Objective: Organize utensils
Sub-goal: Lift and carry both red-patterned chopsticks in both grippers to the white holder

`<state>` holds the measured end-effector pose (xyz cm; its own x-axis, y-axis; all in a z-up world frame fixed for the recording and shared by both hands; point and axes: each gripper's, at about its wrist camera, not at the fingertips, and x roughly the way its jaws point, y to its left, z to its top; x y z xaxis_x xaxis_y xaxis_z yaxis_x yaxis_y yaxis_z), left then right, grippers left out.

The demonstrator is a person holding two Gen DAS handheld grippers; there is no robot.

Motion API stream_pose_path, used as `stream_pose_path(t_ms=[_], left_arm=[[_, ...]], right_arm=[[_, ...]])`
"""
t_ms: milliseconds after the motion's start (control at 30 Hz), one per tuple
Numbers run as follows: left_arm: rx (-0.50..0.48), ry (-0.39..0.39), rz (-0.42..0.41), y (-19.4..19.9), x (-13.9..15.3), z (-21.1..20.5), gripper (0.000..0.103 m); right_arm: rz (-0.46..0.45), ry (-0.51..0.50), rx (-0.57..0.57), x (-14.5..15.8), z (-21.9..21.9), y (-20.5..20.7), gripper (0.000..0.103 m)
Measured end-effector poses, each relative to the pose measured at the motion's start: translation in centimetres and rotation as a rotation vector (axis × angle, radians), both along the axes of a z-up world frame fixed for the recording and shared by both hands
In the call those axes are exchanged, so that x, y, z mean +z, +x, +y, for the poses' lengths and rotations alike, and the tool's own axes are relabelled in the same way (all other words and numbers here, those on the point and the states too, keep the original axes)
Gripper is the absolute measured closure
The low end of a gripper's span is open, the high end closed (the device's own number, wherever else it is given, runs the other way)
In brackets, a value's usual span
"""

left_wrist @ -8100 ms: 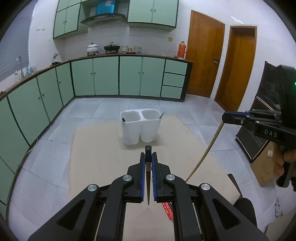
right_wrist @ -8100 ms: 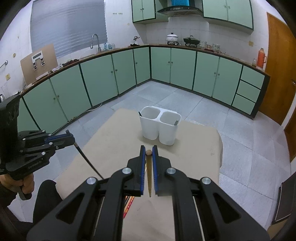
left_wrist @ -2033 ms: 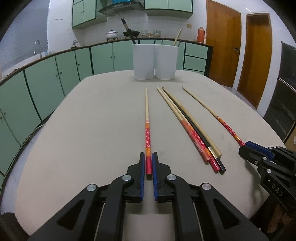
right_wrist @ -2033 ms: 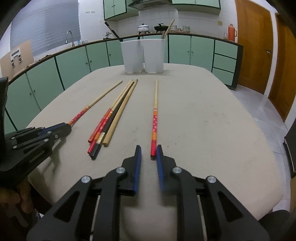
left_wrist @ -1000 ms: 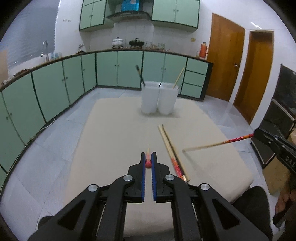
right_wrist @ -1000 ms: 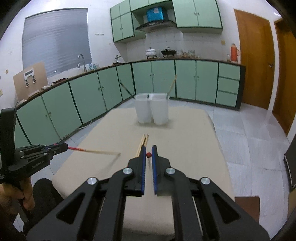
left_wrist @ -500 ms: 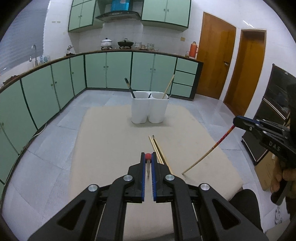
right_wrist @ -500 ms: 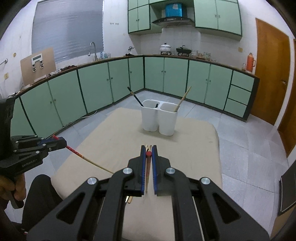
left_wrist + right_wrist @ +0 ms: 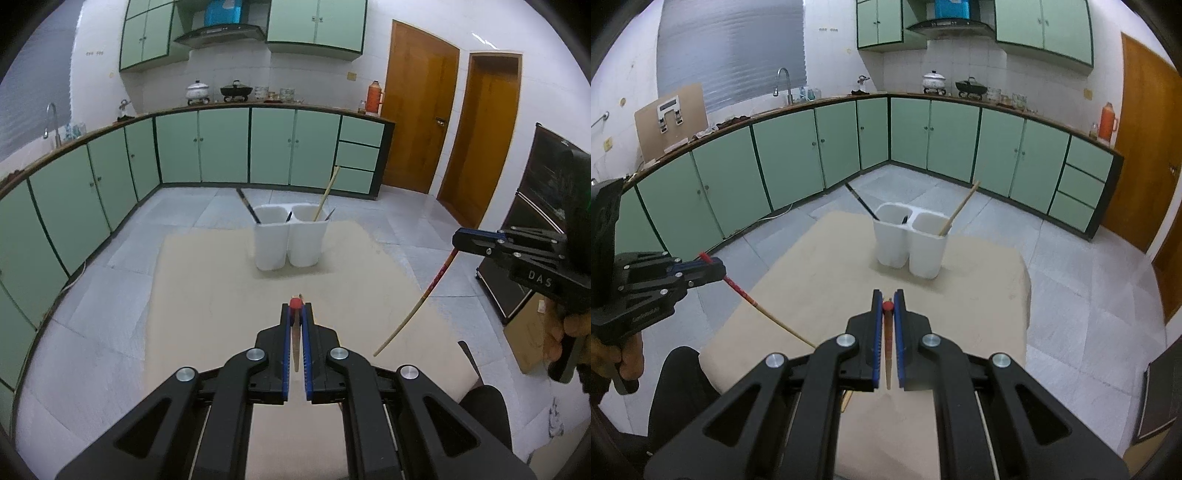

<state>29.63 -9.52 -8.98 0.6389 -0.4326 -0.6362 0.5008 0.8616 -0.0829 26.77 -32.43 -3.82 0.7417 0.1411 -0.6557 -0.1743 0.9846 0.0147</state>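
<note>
Left gripper (image 9: pixel 295 321) and right gripper (image 9: pixel 887 317): each clamping one red-tipped chopstick (image 9: pixel 294 332). Holder (image 9: pixel 290 240) ahead already housing several; loose ones remaining below.

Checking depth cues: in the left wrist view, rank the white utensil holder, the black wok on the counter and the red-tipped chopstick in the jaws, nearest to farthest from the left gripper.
1. red-tipped chopstick, clamped in the left gripper.
2. white utensil holder, mid-table ahead.
3. black wok, far counter.
</note>
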Motion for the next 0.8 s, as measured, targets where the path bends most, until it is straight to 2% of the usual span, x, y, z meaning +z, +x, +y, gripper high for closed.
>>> stream_pose_path(t_ms=[400,800], left_arm=[[-0.013,-0.007,-0.058,4.5,5.3,-1.2,0.097],[0.018,-0.026,-0.147,11.8,9.4,-4.3,0.097]], right_arm=[[-0.025,0.004,0.01,5.0,-1.5,4.3,0.098],[-0.052,0.034,-0.037,9.9,-3.6,13.5,0.098]])
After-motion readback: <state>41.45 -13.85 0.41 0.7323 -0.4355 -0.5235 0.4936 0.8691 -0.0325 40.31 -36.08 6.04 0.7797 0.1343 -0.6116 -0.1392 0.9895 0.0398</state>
